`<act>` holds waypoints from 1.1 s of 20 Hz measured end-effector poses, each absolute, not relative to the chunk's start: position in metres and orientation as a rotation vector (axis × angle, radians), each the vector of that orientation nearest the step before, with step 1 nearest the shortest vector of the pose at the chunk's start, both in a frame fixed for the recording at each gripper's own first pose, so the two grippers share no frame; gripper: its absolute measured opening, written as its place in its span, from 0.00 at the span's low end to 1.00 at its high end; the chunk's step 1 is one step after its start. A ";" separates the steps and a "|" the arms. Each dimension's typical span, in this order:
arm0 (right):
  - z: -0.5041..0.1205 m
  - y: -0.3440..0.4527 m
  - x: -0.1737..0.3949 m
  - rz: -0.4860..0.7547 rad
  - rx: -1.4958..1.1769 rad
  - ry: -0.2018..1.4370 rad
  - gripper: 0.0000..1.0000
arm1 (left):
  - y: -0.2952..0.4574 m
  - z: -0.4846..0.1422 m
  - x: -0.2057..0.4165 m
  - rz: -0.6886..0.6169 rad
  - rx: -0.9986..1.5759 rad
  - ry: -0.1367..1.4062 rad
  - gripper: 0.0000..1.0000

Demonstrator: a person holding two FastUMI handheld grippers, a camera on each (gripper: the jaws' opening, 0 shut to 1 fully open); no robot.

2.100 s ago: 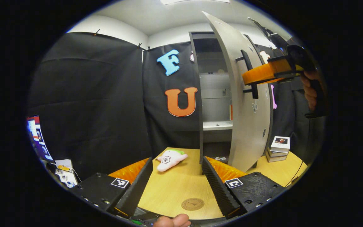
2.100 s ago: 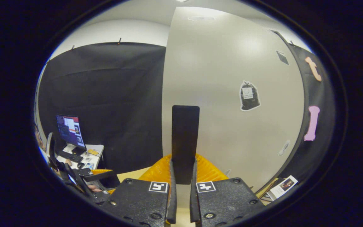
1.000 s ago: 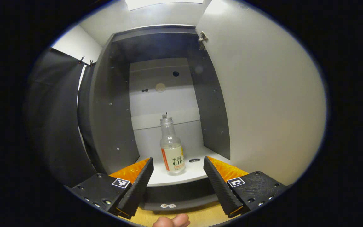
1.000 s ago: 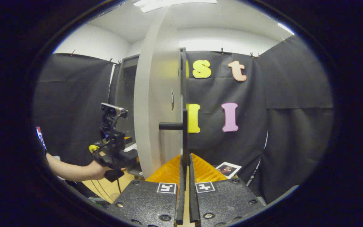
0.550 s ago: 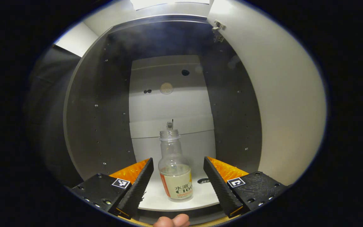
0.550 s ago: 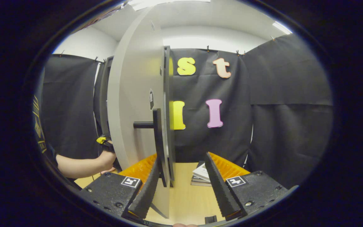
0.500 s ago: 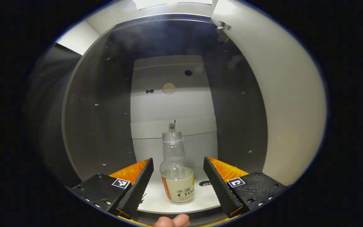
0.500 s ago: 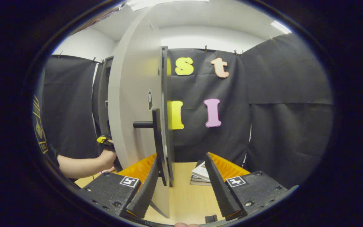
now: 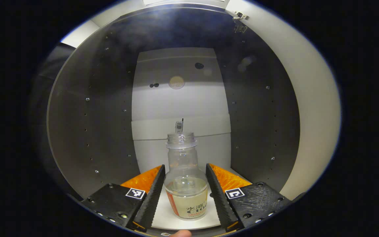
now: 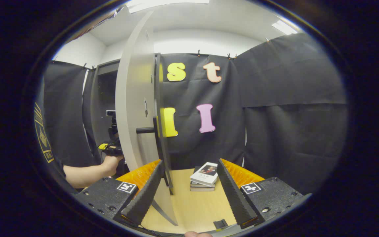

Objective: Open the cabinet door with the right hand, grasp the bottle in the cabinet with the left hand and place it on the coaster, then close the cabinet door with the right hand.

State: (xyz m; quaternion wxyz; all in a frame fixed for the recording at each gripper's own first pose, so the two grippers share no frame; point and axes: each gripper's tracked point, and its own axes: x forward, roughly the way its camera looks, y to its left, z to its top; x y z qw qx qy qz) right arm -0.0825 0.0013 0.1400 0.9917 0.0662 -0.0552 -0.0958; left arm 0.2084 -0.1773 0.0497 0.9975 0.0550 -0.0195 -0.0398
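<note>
Moved deeper into the cabinet since a moment ago, left gripper now narrowed around the bottle on the shelf, seemingly about to clamp; right gripper apart, released from the door, handle just beside.

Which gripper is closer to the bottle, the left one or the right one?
Left. The left gripper has the bottle between its open fingers inside the cabinet. The right gripper is open outside, by the cabinet door.
</note>
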 end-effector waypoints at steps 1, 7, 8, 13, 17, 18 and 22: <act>0.140 -0.003 -0.087 -0.211 0.135 -0.120 1.00 | -0.177 0.048 0.208 -0.079 0.104 -0.028 0.73; 0.130 -0.015 -0.103 -0.225 0.196 -0.116 1.00 | -0.170 0.074 0.179 -0.067 0.104 -0.048 0.60; 0.127 -0.017 -0.103 -0.222 0.204 -0.109 1.00 | -0.167 0.077 0.172 -0.064 0.107 -0.046 0.70; 0.105 -0.021 -0.107 -0.168 0.213 -0.061 0.99 | -0.141 0.082 0.117 -0.044 0.089 -0.044 0.70; 0.079 -0.014 -0.104 -0.088 0.202 0.010 0.97 | -0.105 0.078 0.067 0.009 0.095 -0.037 0.70; 0.071 -0.009 -0.102 -0.062 0.199 0.038 0.98 | -0.093 0.074 0.055 0.036 0.107 -0.035 0.70; 0.043 -0.008 -0.093 -0.068 0.133 0.129 0.97 | -0.060 0.055 0.013 0.102 0.128 -0.034 0.70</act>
